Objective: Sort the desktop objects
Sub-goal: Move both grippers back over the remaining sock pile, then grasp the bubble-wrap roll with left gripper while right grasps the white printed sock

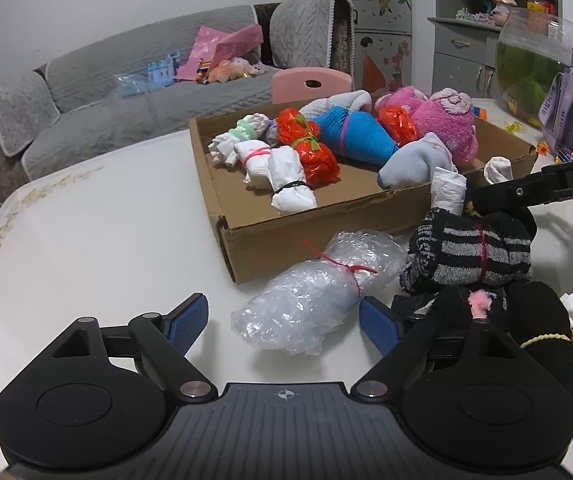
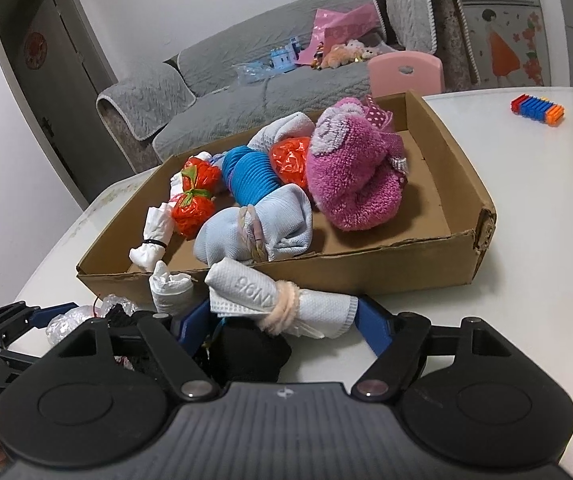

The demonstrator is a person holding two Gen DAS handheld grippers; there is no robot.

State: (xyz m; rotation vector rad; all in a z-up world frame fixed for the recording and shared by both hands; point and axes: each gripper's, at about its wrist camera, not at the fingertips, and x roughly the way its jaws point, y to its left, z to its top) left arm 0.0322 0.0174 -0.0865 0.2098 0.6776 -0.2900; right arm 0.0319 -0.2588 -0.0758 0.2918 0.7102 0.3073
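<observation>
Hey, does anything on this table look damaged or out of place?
The cardboard box is worn: its near right corner is crushed and torn, and the front rim is ragged. Several tied bundles remain outside it on the table, including a bubble-wrap bundle and a striped sock bundle. Nothing looks spilled.

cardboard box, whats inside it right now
The cardboard box holds tied bundles: a pink towel, a blue cloth roll, two orange bags, a pale blue sock and white rolls. Anything beneath them is covered.
</observation>
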